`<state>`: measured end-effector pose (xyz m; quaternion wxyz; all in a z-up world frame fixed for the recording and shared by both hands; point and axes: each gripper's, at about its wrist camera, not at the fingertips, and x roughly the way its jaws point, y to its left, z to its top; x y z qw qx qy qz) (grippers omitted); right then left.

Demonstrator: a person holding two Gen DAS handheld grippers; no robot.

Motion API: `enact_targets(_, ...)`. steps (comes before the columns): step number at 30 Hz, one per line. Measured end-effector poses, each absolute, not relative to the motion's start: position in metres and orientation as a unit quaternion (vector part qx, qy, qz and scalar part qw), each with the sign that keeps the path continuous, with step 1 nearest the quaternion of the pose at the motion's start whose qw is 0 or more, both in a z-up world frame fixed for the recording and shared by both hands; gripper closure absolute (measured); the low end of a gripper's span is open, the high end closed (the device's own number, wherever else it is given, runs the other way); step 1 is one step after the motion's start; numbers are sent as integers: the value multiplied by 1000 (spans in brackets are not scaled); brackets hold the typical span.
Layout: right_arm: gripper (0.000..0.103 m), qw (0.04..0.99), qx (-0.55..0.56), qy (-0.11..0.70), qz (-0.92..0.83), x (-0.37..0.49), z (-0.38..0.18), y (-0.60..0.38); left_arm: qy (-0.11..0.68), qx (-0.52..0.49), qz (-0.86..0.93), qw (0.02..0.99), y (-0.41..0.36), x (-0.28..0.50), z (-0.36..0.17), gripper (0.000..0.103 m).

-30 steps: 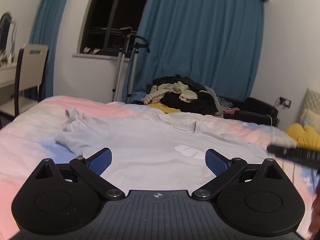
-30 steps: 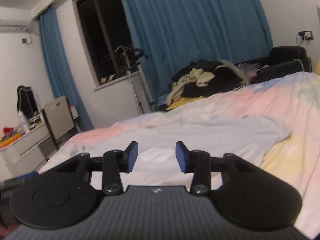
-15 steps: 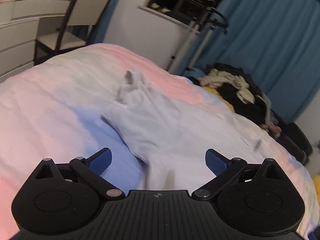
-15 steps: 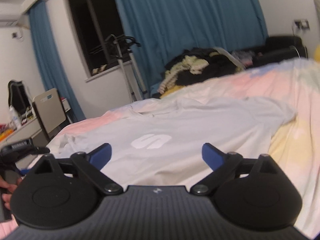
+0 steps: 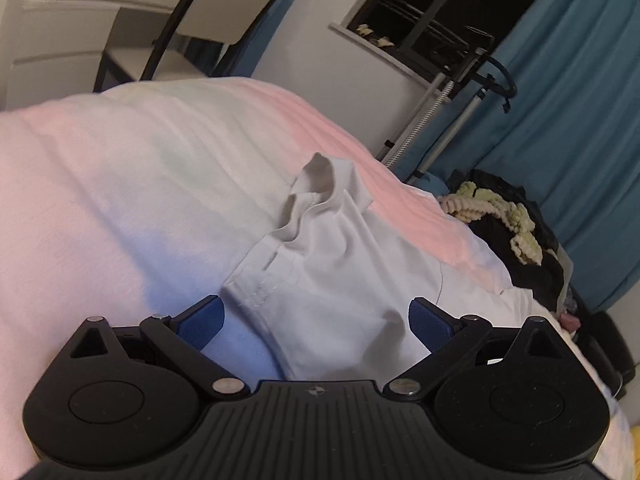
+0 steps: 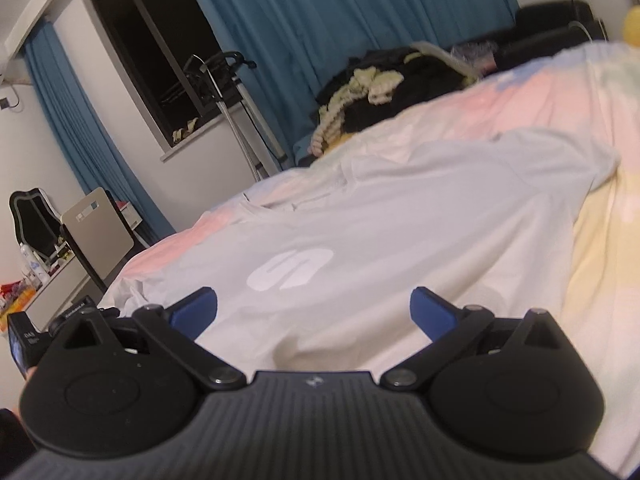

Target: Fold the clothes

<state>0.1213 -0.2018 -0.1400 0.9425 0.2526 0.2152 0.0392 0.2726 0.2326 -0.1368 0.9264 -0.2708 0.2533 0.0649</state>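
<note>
Two grippers hang over one white shirt (image 6: 400, 240), and no fold shows yet. The shirt lies spread flat on the pastel bed (image 5: 100, 200), filling the middle of the right wrist view, its pale logo (image 6: 290, 269) face up just above the fingers. One sleeve reaches toward the right edge of that frame; the collar sits toward the upper middle.

In the left wrist view the other sleeve (image 5: 320, 200) runs from the lower centre up to mid-frame, slightly rumpled, its cuff end standing up a little. The left gripper (image 5: 316, 318) is spread wide, though its jaws have just been closing a little; the sleeve's hem lies between the blue pads (image 5: 202, 318) but they do not press on it. The right gripper (image 6: 314, 312) is fully released, its jaws having just been opening, with shirt cloth below and between them and nothing pinched. At the lower left of the right view the left gripper's body shows with part of a hand.

Judging by how it lies, the shirt is laid out ready and everything is left: sleeves in, sides over, then hem to collar. The left gripper looks placed to take the sleeve first. A heap of dark and cream clothes (image 6: 372, 92) waits beyond the bed by the blue curtain (image 6: 340, 20), perhaps more to fold.
</note>
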Motion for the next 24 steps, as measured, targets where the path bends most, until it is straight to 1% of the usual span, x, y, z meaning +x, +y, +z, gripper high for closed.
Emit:
enact_targets(2, 0, 942, 255, 215, 39, 124, -141, -203, 253, -242, 61, 935, 225, 282, -133, 17)
enact_targets(3, 0, 941, 258, 214, 40, 124, -141, -204, 257, -224, 64, 938, 220, 285, -130, 28)
enact_targets(4, 0, 941, 262, 211, 40, 123, -140, -205, 263, -205, 66, 941, 215, 289, -127, 45)
enact_targets(5, 0, 940, 267, 208, 40, 123, -139, -207, 269, -188, 67, 942, 211, 293, -124, 54)
enact_targets(6, 0, 939, 273, 205, 39, 122, -137, -209, 276, -172, 68, 943, 206, 297, -122, 69)
enact_targets(7, 0, 938, 279, 202, 39, 121, -136, -210, 282, -154, 66, 945, 201, 300, -118, 83)
enact_targets(9, 0, 937, 287, 196, 40, 118, -133, -214, 280, -115, 65, 951, 191, 303, -107, 92)
enact_targets(13, 0, 934, 302, 188, 38, 114, -129, -220, 265, -59, 47, 961, 166, 307, -76, 95)
enact_targets(18, 0, 929, 321, 182, 37, 110, -125, -230, 245, 49, -10, 968, 102, 307, -40, 95)
enact_targets(21, 0, 926, 332, 176, 31, 107, -124, -238, 237, 93, -61, 965, 54, 302, -33, 95)
enact_targets(24, 0, 926, 338, 167, 23, 104, -122, -246, 239, 113, -114, 958, 9, 294, -40, 95)
